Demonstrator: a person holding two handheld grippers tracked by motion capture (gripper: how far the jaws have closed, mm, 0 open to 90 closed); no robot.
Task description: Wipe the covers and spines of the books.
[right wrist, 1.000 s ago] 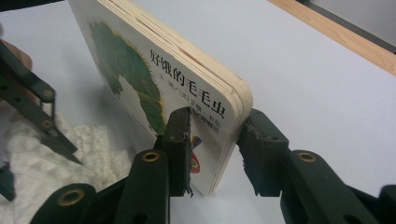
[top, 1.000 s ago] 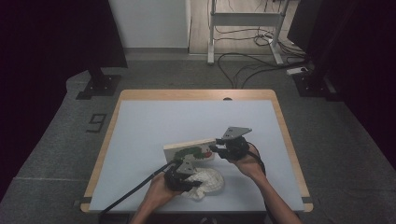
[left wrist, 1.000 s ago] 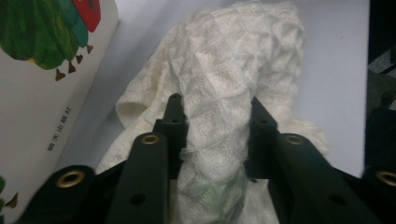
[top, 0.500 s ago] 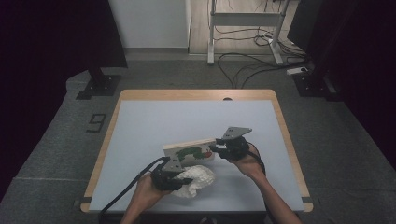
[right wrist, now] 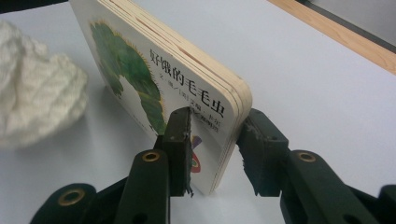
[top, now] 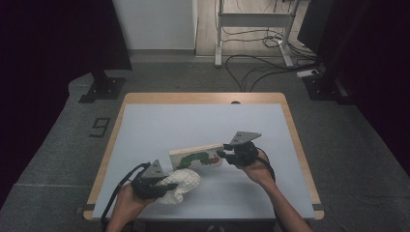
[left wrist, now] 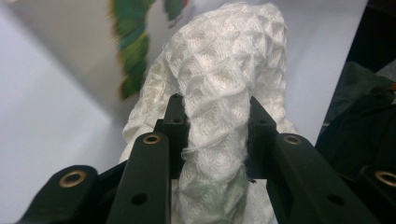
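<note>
Two grips are already made, and that is most of what you have to show so far. Your left tongs (left wrist: 212, 135) are clamped on a bunched white waffle-weave cloth (left wrist: 219, 84); in the left gripper view the fabric is pinched between both jaws and bulges out above them. In the high view the cloth (top: 183, 183) hangs at the near left of the worktop (top: 159, 130), just in front of the book's near corner, with your left hand (top: 126, 199) low beside the front edge.

Your right tongs (right wrist: 212, 149) are clamped on the short end of a board book (right wrist: 154, 79) with a green caterpillar on its cover. The right gripper view shows one jaw on the cover and the other on the back, and the book tilted up so that it rests on a long edge. From above, the book (top: 196, 157) stands near the middle of the worktop, held steady from the right by your right tongs (top: 223, 155).

My reading is that you are wiping the book with the cloth while the other hand props it. Whether any of the cover has been wiped yet I cannot tell; the pictures show no mark or dust either way. Right now the cloth sits just beside the book, and I cannot tell whether it touches the cover. What looks left is the wiping of the cover, then laying the book down and letting go of both things.
</note>
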